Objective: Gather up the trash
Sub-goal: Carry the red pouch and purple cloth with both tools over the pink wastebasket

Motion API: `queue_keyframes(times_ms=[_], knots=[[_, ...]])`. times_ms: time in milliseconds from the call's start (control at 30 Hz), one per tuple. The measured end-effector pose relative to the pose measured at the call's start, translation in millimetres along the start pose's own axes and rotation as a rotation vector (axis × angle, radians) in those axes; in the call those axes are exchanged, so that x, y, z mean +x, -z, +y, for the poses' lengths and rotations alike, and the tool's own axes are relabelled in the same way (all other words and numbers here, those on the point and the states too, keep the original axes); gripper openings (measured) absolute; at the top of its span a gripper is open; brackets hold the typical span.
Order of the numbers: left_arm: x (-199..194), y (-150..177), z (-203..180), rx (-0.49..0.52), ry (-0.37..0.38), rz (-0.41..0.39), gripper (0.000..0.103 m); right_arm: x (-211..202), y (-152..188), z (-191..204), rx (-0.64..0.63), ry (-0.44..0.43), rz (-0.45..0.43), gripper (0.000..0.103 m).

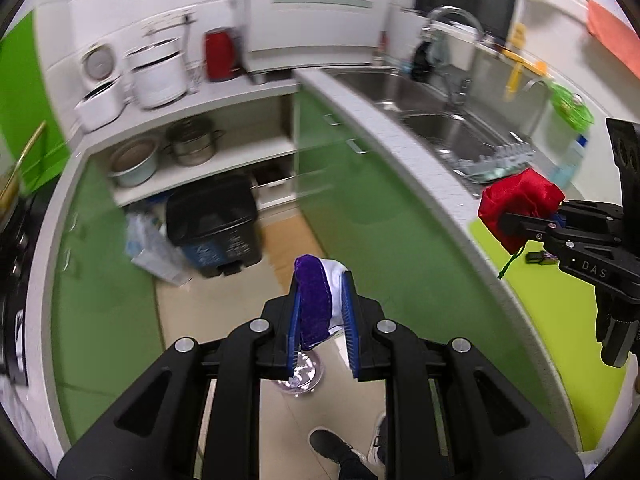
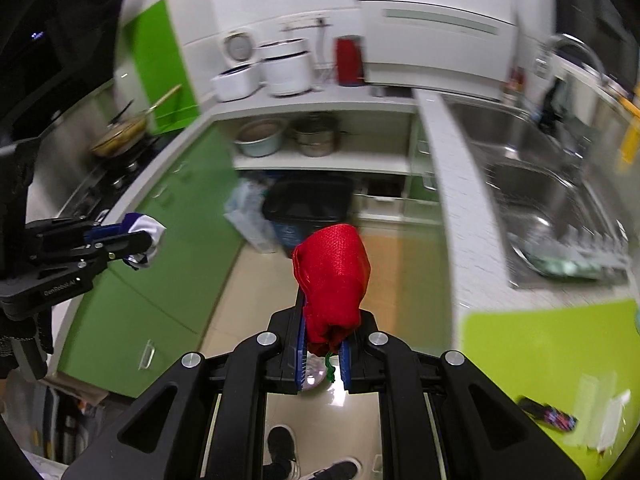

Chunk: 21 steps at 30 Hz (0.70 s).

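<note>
Left tool (image 1: 322, 312): pads pinching a purple cloth (image 1: 314, 300); the fold of purple and white fabric rises between the blue pads and sticks out past their tips. In the right wrist view the same tool (image 2: 136, 242) shows at the left edge with the cloth (image 2: 146, 236) bunched at its tip.
Purple cloth position: held in the air over the floor (image 1: 288, 240), in front of the green cabinets, touching nothing else.
Bin (image 1: 216, 224): black, standing on the floor under the open shelf, beyond both tools; lid state not readable through blur. In the right wrist view the bin (image 2: 308, 208) lies straight beyond the red pouch.
Plastic bag (image 1: 150, 244): clear, on the floor just left of the bin.
Shelf (image 1: 224, 160): carries two pots, above the bin.
Right tool (image 2: 324, 344): pads pinching a red pouch (image 2: 332, 276) near its gathered neck; the body of the pouch stands up past the fingertips, and a green cord hangs down between the pads. In the left wrist view this tool (image 1: 532, 226) enters from the right with the pouch (image 1: 520, 208) at its tip.
Red pouch position: held in the air by the edge of the desk (image 2: 456, 208), clear of it.
Sink (image 2: 548, 184): steel, set in the desk, right of the pouch.
Mat (image 2: 532, 344): lime green, on the desk at the near right.
</note>
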<state>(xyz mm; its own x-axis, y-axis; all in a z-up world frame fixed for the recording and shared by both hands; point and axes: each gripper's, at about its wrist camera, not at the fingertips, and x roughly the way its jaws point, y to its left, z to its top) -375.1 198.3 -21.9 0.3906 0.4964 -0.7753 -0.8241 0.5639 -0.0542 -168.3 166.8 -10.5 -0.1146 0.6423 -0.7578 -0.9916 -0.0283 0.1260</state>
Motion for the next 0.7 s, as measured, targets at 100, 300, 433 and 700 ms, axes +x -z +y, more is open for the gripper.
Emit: queue_keyframes(times_ms=[100, 300, 433, 700], knots=[[1, 17, 22, -0.053, -0.021, 0.014, 0.018, 21, -2, 23, -0.046, -0.043, 0.028, 0.012], [36, 54, 49, -0.133, -0.029, 0.054, 0.018, 77, 12, 45, -0.097, -0.092, 0.091, 0.012], [92, 88, 59, -0.163, -0.021, 0.091, 0.018, 132, 36, 45, -0.113, -0.102, 0.131, 0.012], [257, 180, 77, -0.201, 0.01, 0.165, 0.018, 271, 121, 29, -0.098, -0.113, 0.187, 0.012]])
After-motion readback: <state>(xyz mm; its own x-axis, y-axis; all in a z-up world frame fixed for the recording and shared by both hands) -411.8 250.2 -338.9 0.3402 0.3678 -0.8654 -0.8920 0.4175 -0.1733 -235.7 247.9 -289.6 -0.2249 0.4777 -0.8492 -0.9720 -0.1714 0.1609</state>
